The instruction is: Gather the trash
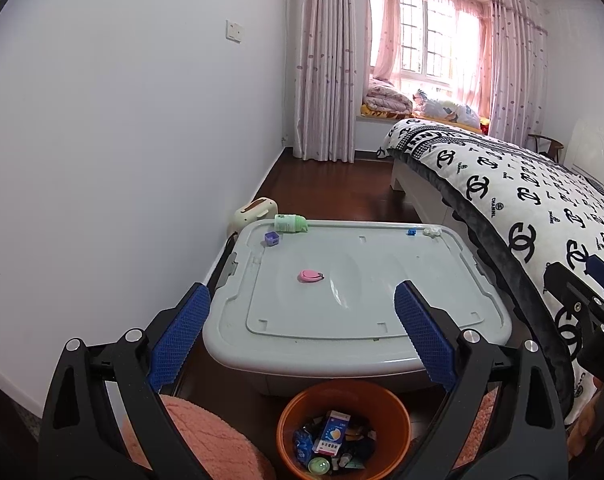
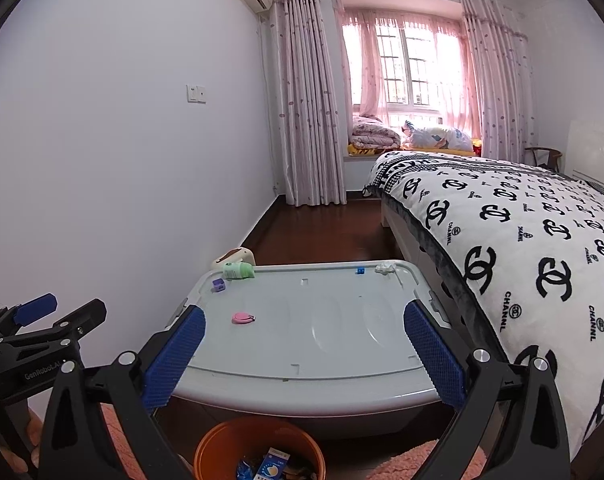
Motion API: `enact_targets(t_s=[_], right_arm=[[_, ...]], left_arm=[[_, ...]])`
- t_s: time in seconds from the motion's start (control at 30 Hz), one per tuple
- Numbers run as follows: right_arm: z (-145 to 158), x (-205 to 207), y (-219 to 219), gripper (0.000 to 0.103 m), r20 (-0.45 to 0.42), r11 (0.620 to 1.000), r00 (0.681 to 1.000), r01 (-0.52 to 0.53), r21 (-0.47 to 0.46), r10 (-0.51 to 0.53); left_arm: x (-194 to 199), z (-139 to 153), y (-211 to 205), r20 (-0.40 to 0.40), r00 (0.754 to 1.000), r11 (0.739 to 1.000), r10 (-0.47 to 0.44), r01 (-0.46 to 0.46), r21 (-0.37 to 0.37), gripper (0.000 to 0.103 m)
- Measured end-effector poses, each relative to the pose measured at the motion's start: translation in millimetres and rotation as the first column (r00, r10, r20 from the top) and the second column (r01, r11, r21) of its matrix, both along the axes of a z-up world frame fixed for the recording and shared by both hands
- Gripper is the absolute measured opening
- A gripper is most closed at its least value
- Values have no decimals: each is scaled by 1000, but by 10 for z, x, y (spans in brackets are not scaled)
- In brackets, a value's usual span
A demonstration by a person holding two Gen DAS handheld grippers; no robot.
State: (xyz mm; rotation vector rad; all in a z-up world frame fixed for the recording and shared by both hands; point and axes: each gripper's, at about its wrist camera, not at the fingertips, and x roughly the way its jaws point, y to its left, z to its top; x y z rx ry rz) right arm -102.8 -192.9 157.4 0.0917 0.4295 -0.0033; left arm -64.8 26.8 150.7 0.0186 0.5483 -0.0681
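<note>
A grey storage box lid [image 1: 382, 312] [image 2: 322, 344] carries small items: a pink flat object [image 1: 310, 275] [image 2: 243, 317], a green bottle on its side [image 1: 289, 223] [image 2: 239, 270], a purple cube [image 1: 271, 238] [image 2: 218, 285], a small blue piece [image 1: 411, 232] [image 2: 360, 270] and a crumpled white scrap [image 1: 431, 233] [image 2: 385, 267]. An orange bin [image 1: 342, 428] [image 2: 257, 450] with wrappers and a blue-white carton stands on the floor in front of the box. My left gripper [image 1: 302, 308] is open and empty above the bin. My right gripper [image 2: 304, 332] is open and empty beside it.
A bed with a black-and-white logo blanket [image 1: 522, 208] [image 2: 522, 240] runs along the right of the box. A white wall [image 1: 121, 140] is on the left, with a cream tissue box [image 1: 255, 210] on the floor behind the box. Pink fluffy fabric [image 1: 205, 440] lies below the grippers.
</note>
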Motion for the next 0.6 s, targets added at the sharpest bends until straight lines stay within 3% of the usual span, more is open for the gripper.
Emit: enact_targets(t_s=[0.6], right_arm=[[-26,3,16,98,-10,1000,1000,3,-9,-3]], left_arm=[[-12,-21,-19,-4,1000,1000,-5,5,18,91]])
